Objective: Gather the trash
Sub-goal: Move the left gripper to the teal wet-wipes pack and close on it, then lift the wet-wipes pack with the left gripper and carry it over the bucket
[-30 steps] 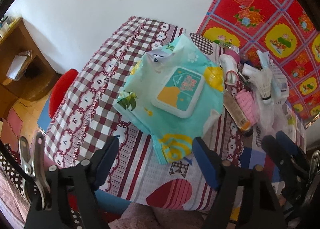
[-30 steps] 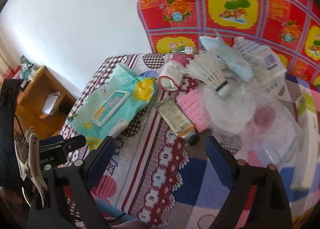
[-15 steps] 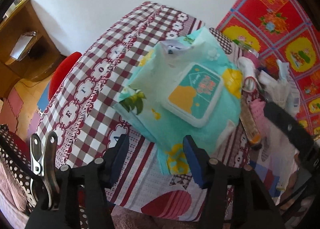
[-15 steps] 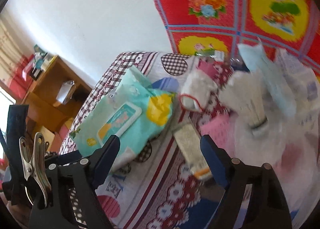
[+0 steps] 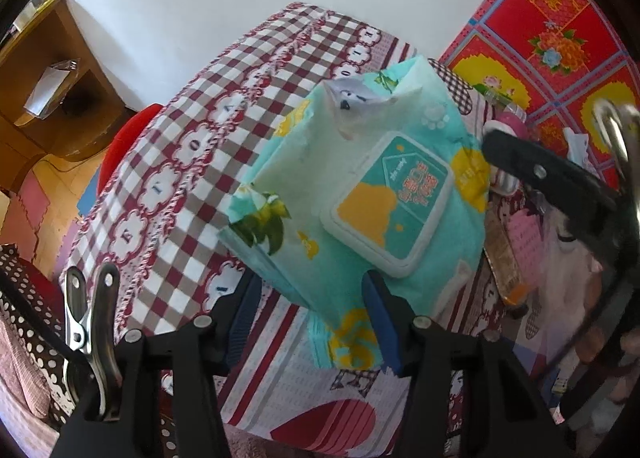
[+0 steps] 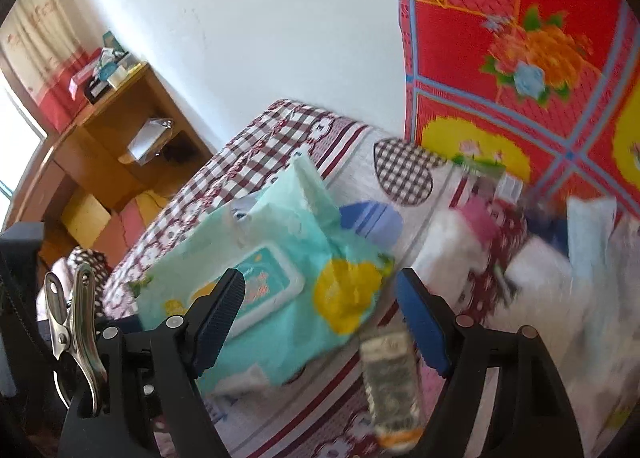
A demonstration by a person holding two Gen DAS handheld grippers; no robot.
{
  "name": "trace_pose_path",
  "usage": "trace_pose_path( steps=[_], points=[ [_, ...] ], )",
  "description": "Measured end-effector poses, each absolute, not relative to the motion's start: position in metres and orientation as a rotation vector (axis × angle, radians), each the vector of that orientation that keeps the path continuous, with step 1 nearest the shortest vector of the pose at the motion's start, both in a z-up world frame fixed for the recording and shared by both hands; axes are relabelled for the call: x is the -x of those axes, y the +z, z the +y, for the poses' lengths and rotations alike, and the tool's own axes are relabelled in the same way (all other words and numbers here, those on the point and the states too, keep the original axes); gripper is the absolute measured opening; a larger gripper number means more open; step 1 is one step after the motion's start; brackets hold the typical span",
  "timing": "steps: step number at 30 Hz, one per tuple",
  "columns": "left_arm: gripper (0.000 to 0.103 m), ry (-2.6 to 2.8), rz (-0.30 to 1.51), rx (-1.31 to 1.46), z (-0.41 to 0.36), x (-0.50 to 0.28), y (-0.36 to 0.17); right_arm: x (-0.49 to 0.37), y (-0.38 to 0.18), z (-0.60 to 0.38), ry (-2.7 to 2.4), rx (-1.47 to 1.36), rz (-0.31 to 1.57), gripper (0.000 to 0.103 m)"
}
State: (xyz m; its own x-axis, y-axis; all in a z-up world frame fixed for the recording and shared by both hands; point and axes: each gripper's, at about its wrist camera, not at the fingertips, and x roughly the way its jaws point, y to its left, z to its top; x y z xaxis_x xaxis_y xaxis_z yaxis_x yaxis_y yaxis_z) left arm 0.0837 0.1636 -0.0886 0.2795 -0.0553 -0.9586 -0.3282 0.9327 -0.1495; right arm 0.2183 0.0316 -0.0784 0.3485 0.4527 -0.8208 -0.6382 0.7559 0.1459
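A teal wet-wipes pack (image 5: 360, 194) with a white flip lid lies on the patterned tablecloth (image 5: 192, 162). My left gripper (image 5: 312, 310) is open, its fingers either side of the pack's near corner. My right gripper (image 6: 320, 310) is open and empty, just above the pack (image 6: 280, 278) and a flat tube (image 6: 394, 382). The right gripper's black body (image 5: 560, 186) crosses the right side of the left wrist view. A heap of small trash (image 6: 540, 258) lies to the right, blurred.
A red and yellow floral cloth (image 6: 520, 58) hangs behind the table at right. A wooden shelf unit (image 6: 120, 130) stands by the white wall at left. A red stool (image 5: 128, 142) shows below the table's left edge.
Both grippers have moved in toward the wipes pack. The left gripper's fingers have narrowed around its near corner. The right gripper has swung left from the trash heap toward the pack.
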Motion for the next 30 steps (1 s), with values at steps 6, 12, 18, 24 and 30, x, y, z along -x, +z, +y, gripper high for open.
trace_pose_path(
  steps=[6, 12, 18, 24, 30],
  points=[
    [0.056, 0.192, 1.276, 0.326, 0.162, -0.090, -0.093, -0.236, -0.086, 0.043, 0.726, 0.246, 0.979, 0.076],
    [0.056, 0.214, 1.274, 0.321, 0.167, -0.093, -0.096, -0.252, -0.097, 0.063, 0.778, 0.332, 0.988, 0.076],
    [0.055, 0.209, 1.272, 0.348, 0.180, -0.096, -0.100, -0.259, -0.117, 0.072, 0.763, 0.366, 1.049, 0.076],
    [0.055, 0.172, 1.313, 0.355, 0.184, -0.104, -0.106, -0.257, -0.127, 0.079, 0.727, 0.380, 1.047, 0.076],
    [0.055, 0.138, 1.331, 0.334, 0.185, -0.104, -0.108, -0.269, -0.134, 0.081, 0.693, 0.298, 1.085, 0.079]
  ],
)
